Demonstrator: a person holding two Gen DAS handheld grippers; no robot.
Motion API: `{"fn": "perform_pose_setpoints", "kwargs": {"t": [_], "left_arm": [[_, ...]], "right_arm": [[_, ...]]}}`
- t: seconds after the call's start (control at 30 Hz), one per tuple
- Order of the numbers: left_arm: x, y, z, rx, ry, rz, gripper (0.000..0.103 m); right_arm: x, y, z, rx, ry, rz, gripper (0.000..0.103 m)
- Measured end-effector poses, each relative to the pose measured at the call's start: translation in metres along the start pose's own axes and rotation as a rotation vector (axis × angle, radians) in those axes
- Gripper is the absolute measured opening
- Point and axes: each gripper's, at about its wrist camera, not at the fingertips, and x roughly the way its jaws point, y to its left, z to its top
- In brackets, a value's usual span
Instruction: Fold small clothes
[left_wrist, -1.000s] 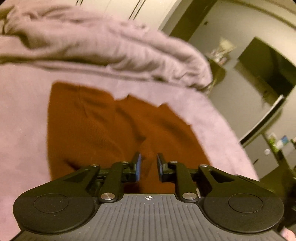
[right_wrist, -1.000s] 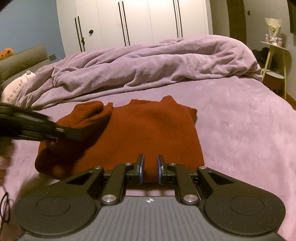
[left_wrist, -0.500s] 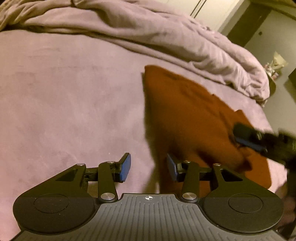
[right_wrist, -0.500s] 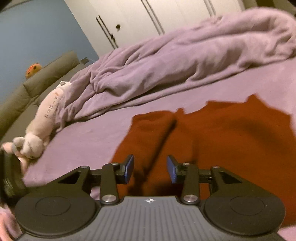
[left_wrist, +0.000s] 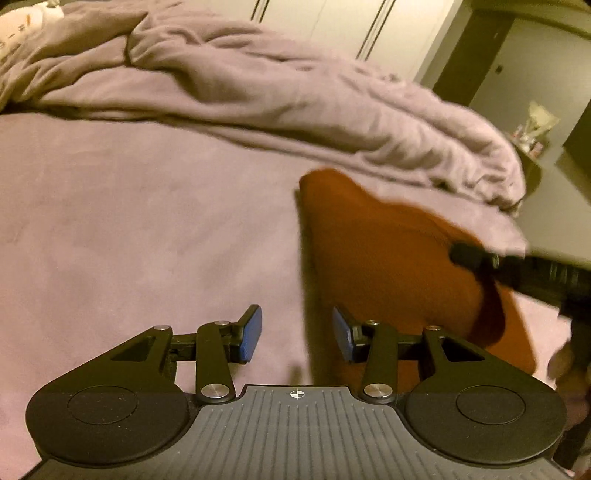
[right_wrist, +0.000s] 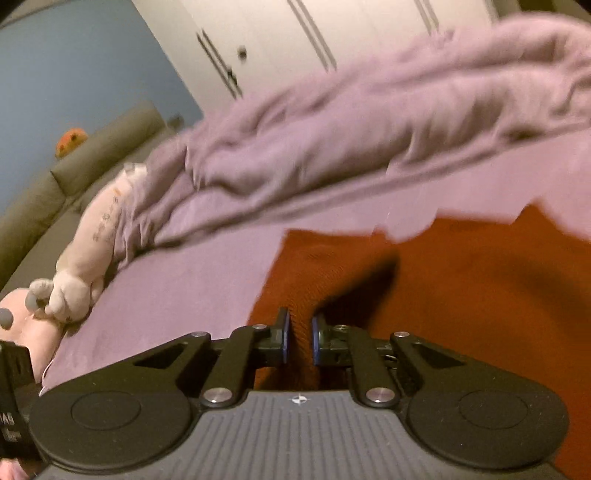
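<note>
The rust-red sweater (left_wrist: 391, 266) is lying on the bed (left_wrist: 147, 229), its long axis running in the left wrist view from the upper middle of the frame down toward the lower right, 1 rounded end pointing at the heaped blanket (left_wrist: 295, 99). In the right wrist view it is filling the lower right of the frame, and a raised ridge of knit is running up from my right gripper (right_wrist: 299, 341).

Around it, the lilac blanket is stretching across the top of both views, with white wardrobe doors (right_wrist: 295, 44) behind it. A plush toy (right_wrist: 85, 254) is lying at the left of the right wrist view, beside a grey headboard (right_wrist: 74, 162). A small side table (left_wrist: 532, 140) is standing at the far right of the left view.

My right jaws are closing, pinching the ridge of the sweater's near edge between the 2 pads. My left gripper (left_wrist: 297, 334) is hovering with jaws spread; only the sweater's left edge is reaching between them, the left pad over bare bed, no pad pressing on it.
</note>
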Motion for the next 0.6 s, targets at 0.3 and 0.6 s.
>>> {"fn": "perform_pose_setpoints", "kwargs": {"t": [0.3, 0.6], "left_arm": [[0.029, -0.024, -0.008, 0.008, 0.067, -0.005, 0.047], [0.031, -0.023, -0.010, 0.011, 0.064, 0.010, 0.047]], "right_arm": [[0.008, -0.030, -0.019, -0.013, 0.126, -0.053, 0.019], [0.007, -0.081, -0.021, 0.251, 0.136, 0.045, 0.044]]}}
